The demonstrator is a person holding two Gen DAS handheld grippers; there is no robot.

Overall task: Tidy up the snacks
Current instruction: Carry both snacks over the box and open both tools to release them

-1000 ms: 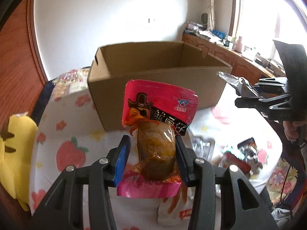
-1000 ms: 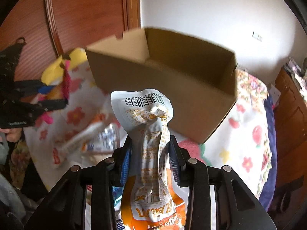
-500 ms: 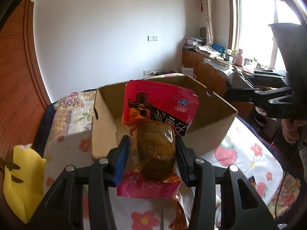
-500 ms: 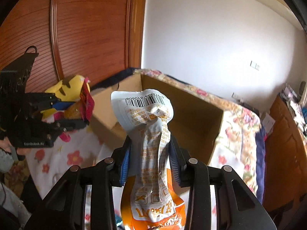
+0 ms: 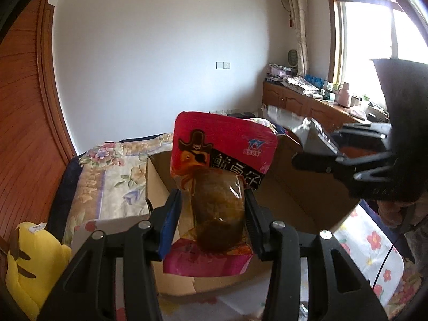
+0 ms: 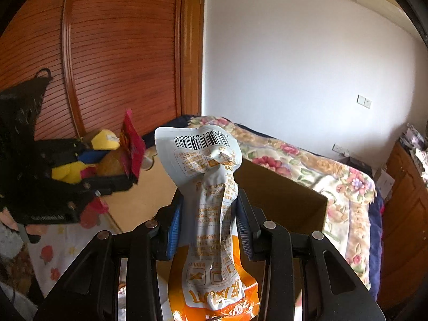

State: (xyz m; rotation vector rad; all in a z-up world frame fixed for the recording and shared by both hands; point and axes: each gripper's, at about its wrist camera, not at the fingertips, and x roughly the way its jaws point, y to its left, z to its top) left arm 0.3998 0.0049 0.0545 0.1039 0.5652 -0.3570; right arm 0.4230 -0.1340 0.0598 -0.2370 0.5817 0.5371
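Covering your bed (image 5: 112, 176): floral quilt, cardboard box (image 6: 291, 203). Only your left view shows the window (image 5: 374, 40). Left fingers (image 5: 171, 222) clench a red squid packet (image 5: 222, 165); right fingers (image 6: 175, 227) clench a grey-orange pouch (image 6: 211, 214).

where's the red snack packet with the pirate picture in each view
Left wrist view: the red snack packet with the pirate picture stands upright at centre, clamped in the left tool.
Right wrist view: seen edge-on at middle left, sticking up from the same tool.
Shared landmark: the open brown cardboard box behind both packets.
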